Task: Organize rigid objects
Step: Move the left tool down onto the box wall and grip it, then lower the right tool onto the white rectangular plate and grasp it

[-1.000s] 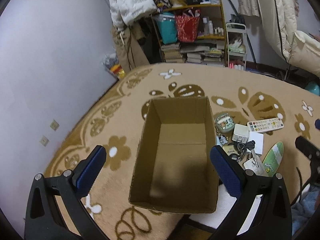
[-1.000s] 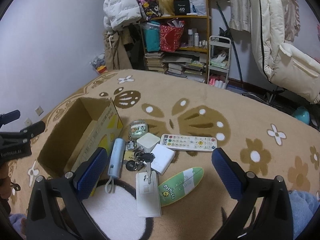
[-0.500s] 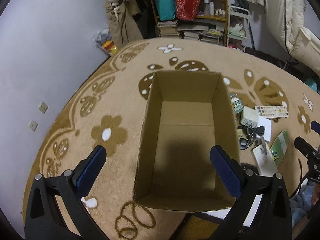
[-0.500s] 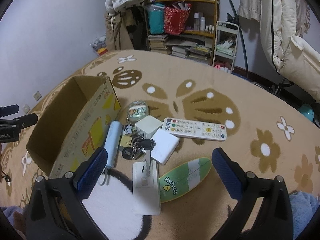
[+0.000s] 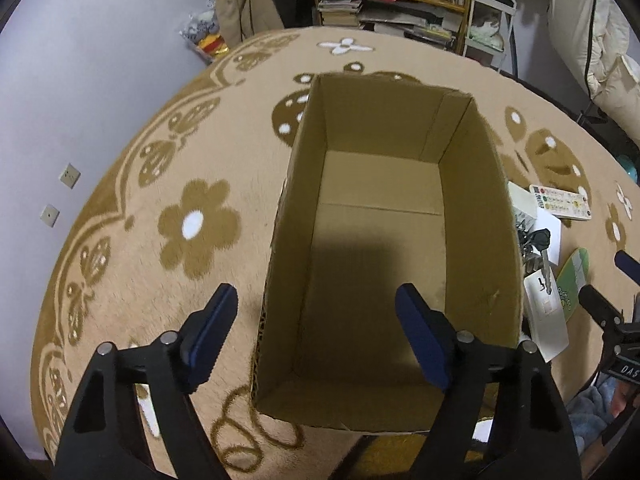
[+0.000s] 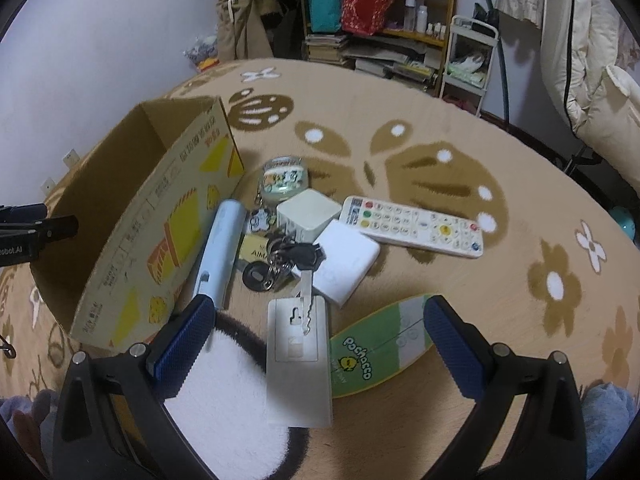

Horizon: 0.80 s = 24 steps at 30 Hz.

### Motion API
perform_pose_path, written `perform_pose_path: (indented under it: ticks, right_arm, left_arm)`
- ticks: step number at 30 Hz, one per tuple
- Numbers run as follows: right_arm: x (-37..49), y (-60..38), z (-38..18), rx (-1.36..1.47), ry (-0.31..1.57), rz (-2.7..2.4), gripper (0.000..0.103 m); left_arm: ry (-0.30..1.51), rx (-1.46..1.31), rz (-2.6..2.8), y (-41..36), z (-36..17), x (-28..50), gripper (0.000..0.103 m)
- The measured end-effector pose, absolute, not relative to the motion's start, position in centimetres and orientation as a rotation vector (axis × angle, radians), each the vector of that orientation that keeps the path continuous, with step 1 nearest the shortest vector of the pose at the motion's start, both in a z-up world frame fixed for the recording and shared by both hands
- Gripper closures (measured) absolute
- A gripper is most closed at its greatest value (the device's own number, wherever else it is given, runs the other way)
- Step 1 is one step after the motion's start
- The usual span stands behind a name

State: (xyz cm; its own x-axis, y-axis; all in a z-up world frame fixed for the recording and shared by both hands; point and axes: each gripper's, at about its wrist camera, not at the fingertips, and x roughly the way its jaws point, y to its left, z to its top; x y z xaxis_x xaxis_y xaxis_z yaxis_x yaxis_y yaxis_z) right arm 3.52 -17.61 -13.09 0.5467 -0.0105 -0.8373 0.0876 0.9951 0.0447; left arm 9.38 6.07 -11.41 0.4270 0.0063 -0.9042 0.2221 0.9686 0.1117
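Observation:
An open, empty cardboard box (image 5: 384,216) sits on the tan rug; it also shows in the right wrist view (image 6: 132,216). My left gripper (image 5: 320,334) is open, astride the box's near left wall. To the right of the box lie a white remote (image 6: 414,226), a white cube (image 6: 308,216), a flat white box (image 6: 346,266), a key bunch (image 6: 288,258), a pale blue tube (image 6: 220,248), a small jar (image 6: 284,178), a white card (image 6: 298,360) and a green Pochacco board (image 6: 380,348). My right gripper (image 6: 316,344) is open and empty, above the card.
A flower-patterned rug (image 5: 192,220) covers the floor. A cluttered shelf (image 6: 380,12) and white cart (image 6: 468,56) stand at the back. A cream coat (image 6: 600,80) hangs at right. A wall (image 5: 80,60) bounds the left.
Both grippers have moved forward and down. The box now fills more of the left view; the objects look nearer in the right view. Both stay open.

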Motion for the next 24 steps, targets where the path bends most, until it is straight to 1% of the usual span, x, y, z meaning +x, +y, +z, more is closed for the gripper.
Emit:
perform_pose_path:
  ticks: [2,3,4,5,7,8,11,17,19,20,21,24]
  right_arm:
    - [3.7,-17.3,-13.6,0.076,1.008,-0.049,0.000]
    - [3.8,-17.2,-13.9,0.075,1.018,-0.043,0.004]
    - [3.9,-17.0,-14.3,0.076,1.034,-0.033,0.006]
    - [4.0,-16.9,-14.7,0.078,1.046,-0.026,0.006]
    - [4.1,-16.7,-15.5,0.075,1.070,-0.028,0.007]
    - [4.2,-16.7,-15.7,0.073,1.078,-0.030,0.007]
    - [4.4,-16.9,-16.8,0.073,1.107,-0.035,0.007]
    - [4.5,-17.2,-18.2,0.105,1.146,-0.040,0.007]
    - [4.5,-17.1,-18.5,0.099,1.150,-0.038,0.013]
    - [4.6,-17.1,-18.7,0.099,1.155,-0.035,0.018]
    - [4.6,-17.1,-18.8,0.100,1.163,-0.033,0.021]
    - [4.6,-16.9,-19.3,0.105,1.178,-0.019,0.026]
  left_arm:
    - [1.138,0.206,-0.132,6.4,-11.7,9.5,0.028]
    - [1.143,0.200,-0.134,6.4,-11.9,9.5,0.036]
    - [1.151,0.198,-0.137,6.4,-12.1,9.6,0.046]
    - [1.159,0.201,-0.130,6.5,-12.2,9.6,0.047]
    - [1.162,0.204,-0.105,6.7,-12.5,9.8,0.055]
    - [1.165,0.198,-0.094,6.8,-12.6,9.9,0.058]
    - [1.181,0.158,-0.091,7.5,-12.8,10.1,0.061]
    - [1.190,0.177,-0.055,8.0,-13.4,10.3,0.075]
    - [1.190,0.188,-0.041,8.0,-13.5,10.4,0.079]
    - [1.189,0.190,-0.037,8.0,-13.5,10.4,0.081]
    - [1.190,0.185,-0.033,8.1,-13.5,10.5,0.083]
    - [1.196,0.177,-0.022,8.5,-13.7,10.7,0.084]
